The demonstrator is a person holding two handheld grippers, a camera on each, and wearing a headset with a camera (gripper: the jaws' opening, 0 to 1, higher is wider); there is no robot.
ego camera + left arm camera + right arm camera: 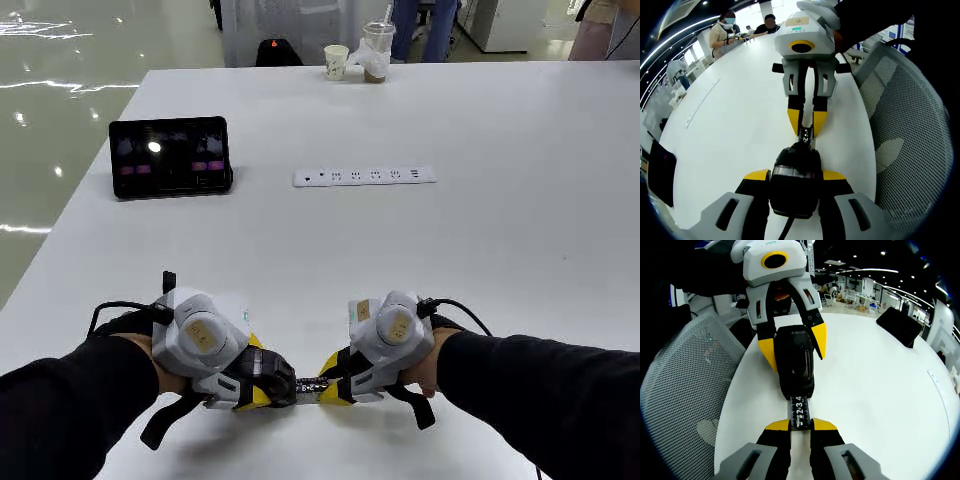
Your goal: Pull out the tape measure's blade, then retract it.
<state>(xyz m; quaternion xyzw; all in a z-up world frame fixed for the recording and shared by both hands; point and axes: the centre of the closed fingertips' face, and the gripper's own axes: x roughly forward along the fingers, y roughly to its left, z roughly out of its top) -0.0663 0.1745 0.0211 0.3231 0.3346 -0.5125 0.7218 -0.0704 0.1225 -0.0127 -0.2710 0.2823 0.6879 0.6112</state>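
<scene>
Presently clamps tape measure (796, 365) in left gripper (796, 175) at near edge of worktop (450, 250); pinches blade tip (799, 414) in right gripper (801, 425).

A wide white table (480, 250) with a smooth, bare top carries four things. A dark tablet (170, 156) stands propped at a tilt near the left edge, its screen lit. A white power strip (365, 176) lies flat near the middle, well apart from the tablet. At the far edge a small paper cup (337, 61) stands just beside a clear plastic cup (378, 50) with a straw.
</scene>
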